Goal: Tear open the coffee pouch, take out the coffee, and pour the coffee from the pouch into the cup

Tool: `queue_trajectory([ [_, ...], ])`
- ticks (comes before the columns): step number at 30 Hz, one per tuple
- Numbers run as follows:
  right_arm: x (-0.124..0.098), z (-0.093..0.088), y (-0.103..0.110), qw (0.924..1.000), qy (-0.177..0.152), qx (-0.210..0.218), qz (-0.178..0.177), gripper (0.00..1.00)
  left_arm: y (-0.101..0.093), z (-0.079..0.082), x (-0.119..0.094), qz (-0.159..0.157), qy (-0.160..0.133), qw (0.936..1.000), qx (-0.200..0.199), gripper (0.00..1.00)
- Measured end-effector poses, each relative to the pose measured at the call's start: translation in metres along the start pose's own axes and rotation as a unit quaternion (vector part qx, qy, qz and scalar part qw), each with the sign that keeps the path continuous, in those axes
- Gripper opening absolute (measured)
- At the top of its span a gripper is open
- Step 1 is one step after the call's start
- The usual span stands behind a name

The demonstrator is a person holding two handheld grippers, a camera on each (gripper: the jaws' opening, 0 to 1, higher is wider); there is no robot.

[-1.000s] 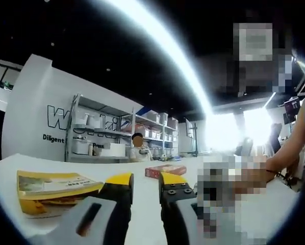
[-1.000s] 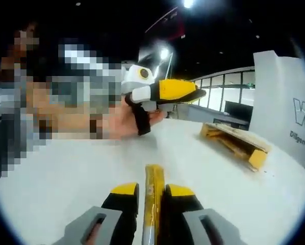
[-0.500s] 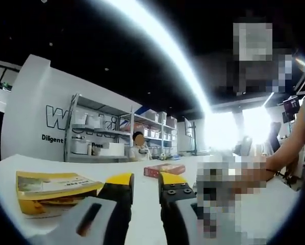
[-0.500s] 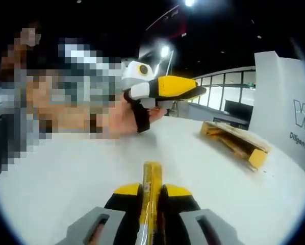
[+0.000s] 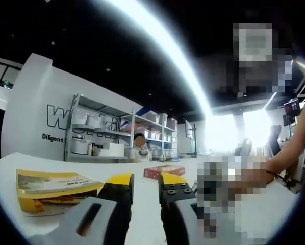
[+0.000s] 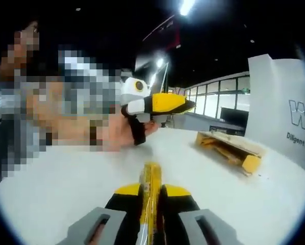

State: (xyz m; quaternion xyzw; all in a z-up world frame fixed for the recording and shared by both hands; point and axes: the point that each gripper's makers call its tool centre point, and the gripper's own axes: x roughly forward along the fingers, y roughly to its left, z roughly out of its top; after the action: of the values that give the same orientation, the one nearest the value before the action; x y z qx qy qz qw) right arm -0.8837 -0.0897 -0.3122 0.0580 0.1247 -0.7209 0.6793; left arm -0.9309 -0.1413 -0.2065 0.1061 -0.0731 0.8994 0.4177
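Observation:
My right gripper (image 6: 151, 190) is shut on a thin yellow coffee pouch (image 6: 151, 172), seen edge-on and standing up between the yellow-tipped jaws, just above the white table (image 6: 66, 178). The left gripper (image 6: 168, 103) hangs above the table at the far side, held by a person's hand (image 6: 124, 130). In the left gripper view, the left gripper (image 5: 145, 179) stands open with a bare gap between its jaws.
A flat yellow carton (image 5: 50, 190) lies on the table left of the left jaws; the same yellow carton (image 6: 229, 149) sits at the right in the right gripper view. A small red box (image 5: 165, 170) lies farther back. Metal shelving (image 5: 101, 135) and a seated person (image 5: 138, 149) stand behind.
The right jaws have closed tight on the yellow pouch, where a second ago small gaps showed beside it. The left gripper has stayed open and almost still.

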Motion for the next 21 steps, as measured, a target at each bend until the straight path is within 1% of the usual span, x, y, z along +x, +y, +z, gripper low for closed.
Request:
queue_trajectory([
  [5, -0.001, 0.002, 0.0, 1.0, -0.006, 0.001, -0.005, 0.16, 0.0, 0.002, -0.001, 0.003, -0.004, 1.0, -0.004, 0.22],
  [9, -0.004, 0.007, 0.001, 0.9998, -0.019, 0.003, -0.004, 0.16, -0.001, 0.001, 0.0, 0.001, -0.003, 1.0, -0.003, 0.22],
  [13, -0.005, 0.009, 0.0, 0.9997, -0.023, 0.009, -0.006, 0.16, -0.003, 0.001, 0.001, -0.002, -0.003, 1.0, -0.003, 0.22],
  [17, -0.009, 0.014, 0.001, 0.9992, -0.037, 0.012, -0.007, 0.16, -0.004, 0.001, 0.001, -0.004, -0.003, 1.0, -0.003, 0.22],
  [21, -0.012, 0.014, -0.003, 0.9987, -0.042, 0.024, -0.017, 0.16, -0.01, 0.0, 0.003, -0.009, -0.001, 1.0, 0.003, 0.22],
])
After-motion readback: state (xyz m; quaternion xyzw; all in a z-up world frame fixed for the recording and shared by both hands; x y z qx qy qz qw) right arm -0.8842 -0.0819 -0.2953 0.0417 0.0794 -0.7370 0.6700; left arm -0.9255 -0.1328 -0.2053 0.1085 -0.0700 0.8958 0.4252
